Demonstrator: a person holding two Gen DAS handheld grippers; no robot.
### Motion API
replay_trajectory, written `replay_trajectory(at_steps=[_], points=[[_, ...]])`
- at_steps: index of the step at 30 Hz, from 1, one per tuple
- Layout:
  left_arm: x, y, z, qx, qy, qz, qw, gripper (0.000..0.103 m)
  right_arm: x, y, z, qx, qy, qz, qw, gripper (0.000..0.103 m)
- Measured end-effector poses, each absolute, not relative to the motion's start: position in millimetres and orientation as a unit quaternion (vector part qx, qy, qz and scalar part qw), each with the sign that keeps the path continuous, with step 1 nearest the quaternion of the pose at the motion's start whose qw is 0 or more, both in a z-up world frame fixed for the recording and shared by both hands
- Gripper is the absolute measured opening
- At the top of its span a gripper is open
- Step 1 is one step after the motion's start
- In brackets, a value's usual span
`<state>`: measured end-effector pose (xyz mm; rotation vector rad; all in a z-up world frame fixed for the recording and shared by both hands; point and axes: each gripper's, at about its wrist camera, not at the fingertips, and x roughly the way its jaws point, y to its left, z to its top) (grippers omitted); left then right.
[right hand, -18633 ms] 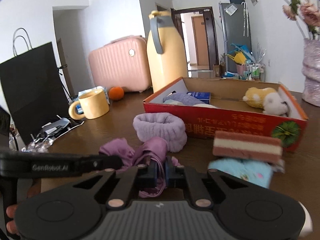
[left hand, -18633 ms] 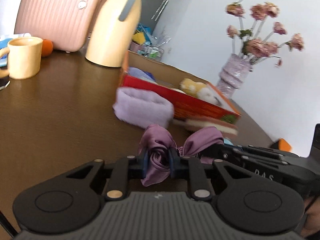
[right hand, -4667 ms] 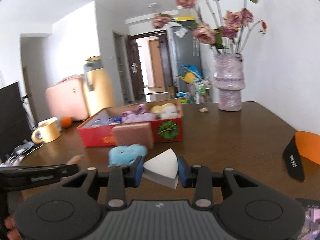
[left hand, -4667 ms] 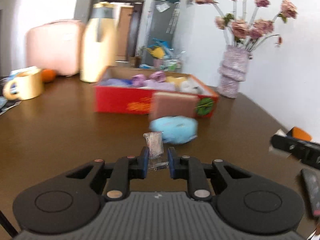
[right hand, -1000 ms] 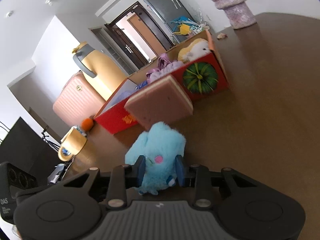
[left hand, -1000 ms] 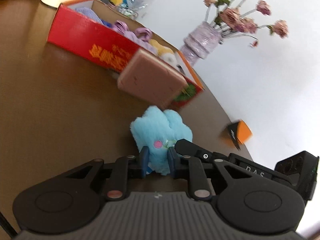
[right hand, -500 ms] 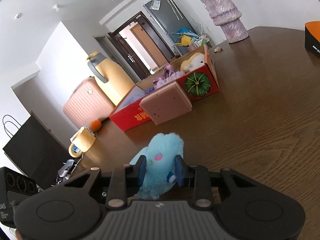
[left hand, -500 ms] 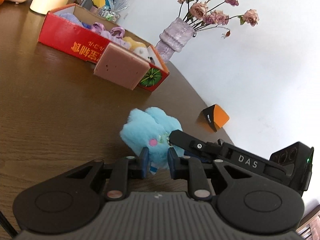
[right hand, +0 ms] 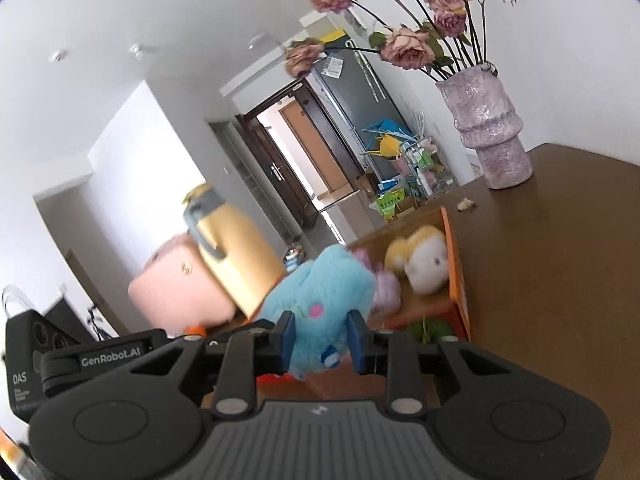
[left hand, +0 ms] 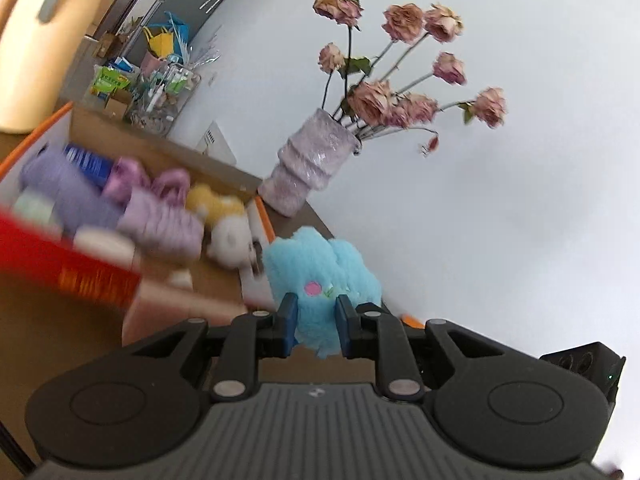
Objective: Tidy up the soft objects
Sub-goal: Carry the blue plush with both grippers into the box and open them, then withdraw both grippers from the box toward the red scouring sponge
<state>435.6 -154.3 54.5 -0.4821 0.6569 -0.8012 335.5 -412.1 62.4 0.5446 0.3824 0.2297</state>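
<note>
A fluffy light-blue plush toy [left hand: 320, 268] hangs in the air, gripped from both sides. My left gripper [left hand: 316, 328] is shut on its lower part. My right gripper [right hand: 320, 338] also presses on the blue plush toy [right hand: 320, 292], and its jaws are closing a little tighter. Just beyond the toy stands the red cardboard box [left hand: 60, 272], whose orange rim [right hand: 456, 272] shows in the right wrist view. Inside lie a yellow-and-white plush [right hand: 424, 260], purple soft items [left hand: 160, 216] and a violet roll [left hand: 60, 184]. A pink sponge slab [left hand: 180, 308] leans on the box front.
A purple vase of dried roses [right hand: 492, 132] stands on the brown table [right hand: 560, 280] behind the box's right end. A yellow thermos jug [right hand: 232, 256] and a pink suitcase [right hand: 176, 292] stand at the back left. The left gripper's body [right hand: 80, 360] sits low left.
Both grippers have lifted the blue plush toy off the table and carried it up to the red box, which now looks much nearer. The views have tilted upward.
</note>
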Motion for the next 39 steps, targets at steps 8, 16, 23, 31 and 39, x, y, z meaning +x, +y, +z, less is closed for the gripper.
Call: replay_trajectory(at_steps=[8,16,23,31,39], points=[[540,-202,20,-0.197,0.385,-0.336,0.837,0.02,448,-438,33,0.292,0.239,0.053,0.924,0.026],[556,-200,-4,-0.162,0.41,-0.314,0.841,0.021,464,-418,15,0.204,0.263,-0.004,0.943,0.038],[540,-170,24,-0.119,0.377,-0.276,0.876,0.026,472,-403,10,0.084,0.268,-0.017,0.96,0.031],[497,-115,58,-0.087,0.342,-0.22,0.909,0.032,480,-419,16,0.068,0.282,-0.027,0.957,0.025],[433,-97,85,-0.004,0.276,-0.163,0.947,0.063,407,-388,85,0.043,0.245,0.02,0.968,0.039]])
